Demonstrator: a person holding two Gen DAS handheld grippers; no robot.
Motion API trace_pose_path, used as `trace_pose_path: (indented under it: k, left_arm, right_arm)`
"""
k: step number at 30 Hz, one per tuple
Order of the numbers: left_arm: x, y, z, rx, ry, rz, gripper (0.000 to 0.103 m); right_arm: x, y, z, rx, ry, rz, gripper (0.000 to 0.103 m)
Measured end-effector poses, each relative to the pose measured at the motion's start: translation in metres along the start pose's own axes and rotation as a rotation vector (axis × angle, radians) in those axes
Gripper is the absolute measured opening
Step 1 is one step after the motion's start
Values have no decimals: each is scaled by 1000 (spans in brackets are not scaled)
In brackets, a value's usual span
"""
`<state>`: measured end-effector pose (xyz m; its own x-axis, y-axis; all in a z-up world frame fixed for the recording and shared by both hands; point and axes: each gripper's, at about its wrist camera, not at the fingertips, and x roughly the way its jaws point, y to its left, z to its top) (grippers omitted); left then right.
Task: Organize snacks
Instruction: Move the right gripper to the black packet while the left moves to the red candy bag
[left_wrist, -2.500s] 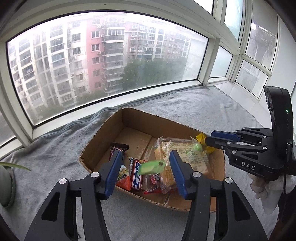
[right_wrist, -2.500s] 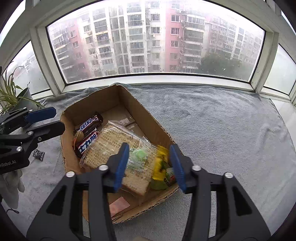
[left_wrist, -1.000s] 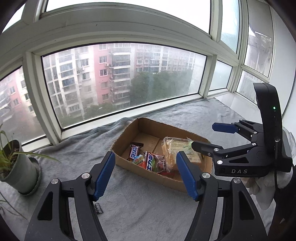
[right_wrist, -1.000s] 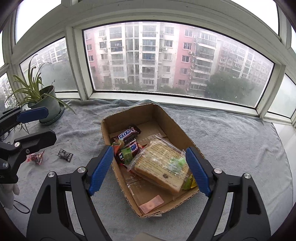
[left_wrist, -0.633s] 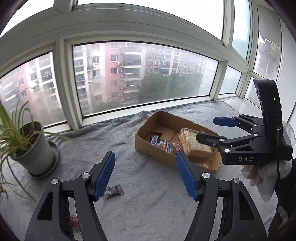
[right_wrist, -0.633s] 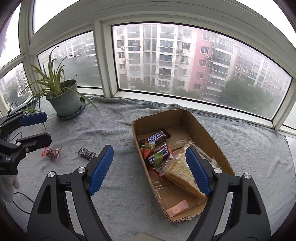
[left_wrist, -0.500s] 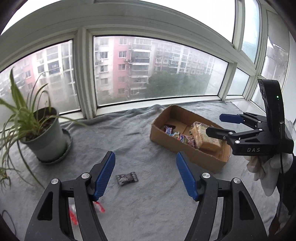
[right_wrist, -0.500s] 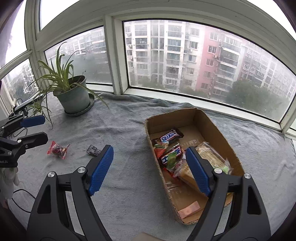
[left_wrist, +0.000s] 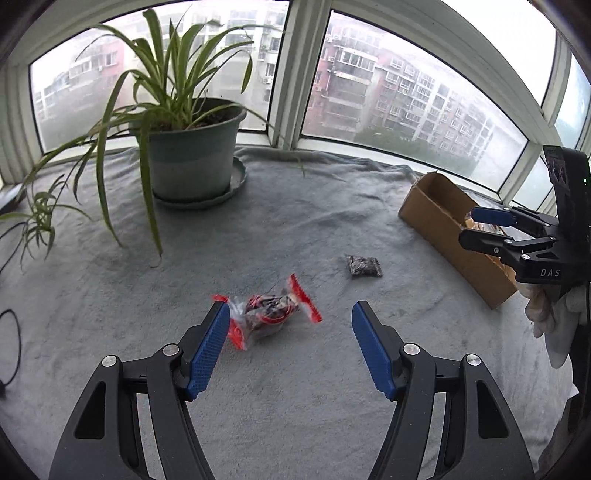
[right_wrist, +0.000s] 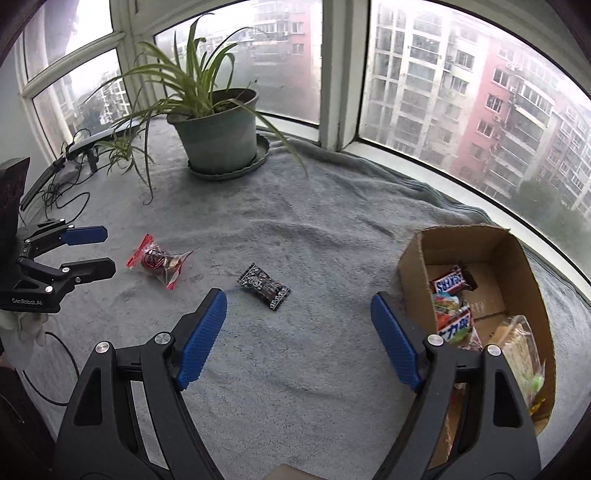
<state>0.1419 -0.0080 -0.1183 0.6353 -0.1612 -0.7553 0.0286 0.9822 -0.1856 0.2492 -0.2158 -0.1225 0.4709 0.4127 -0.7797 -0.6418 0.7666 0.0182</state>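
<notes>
Left view: my left gripper (left_wrist: 290, 315) gapes empty, red candy (left_wrist: 266, 314) just ahead by its left finger; right view: my right gripper (right_wrist: 298, 306) gapes empty, black candy (right_wrist: 263, 285) just ahead, box (right_wrist: 524, 269) right.

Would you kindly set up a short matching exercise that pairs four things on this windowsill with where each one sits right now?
Things:
1. red-ended candy
2. black wrapper
3. Snickers bar
4. potted plant

Places:
A. inside the cardboard box
B. on a saucer by the window
C. on the blanket, just ahead of the open left claw
D. on the blanket, ahead of the open right claw

Pairs: 1-C, 2-D, 3-A, 4-B
</notes>
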Motion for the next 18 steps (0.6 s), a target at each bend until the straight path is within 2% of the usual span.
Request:
trace_pose_path:
  k: [5,8,18]
  left_arm:
    - [13,6,-7,-4,29,3,68]
    - [23,11,-10,1,47,8,68]
    - [48,23,-12,-36,92,-16,68]
  right_arm:
    - [31,13,6,-61,57,32,82]
    - [47,18,10,-88,82,52,76]
    - [93,28,14,-154,164,76,75]
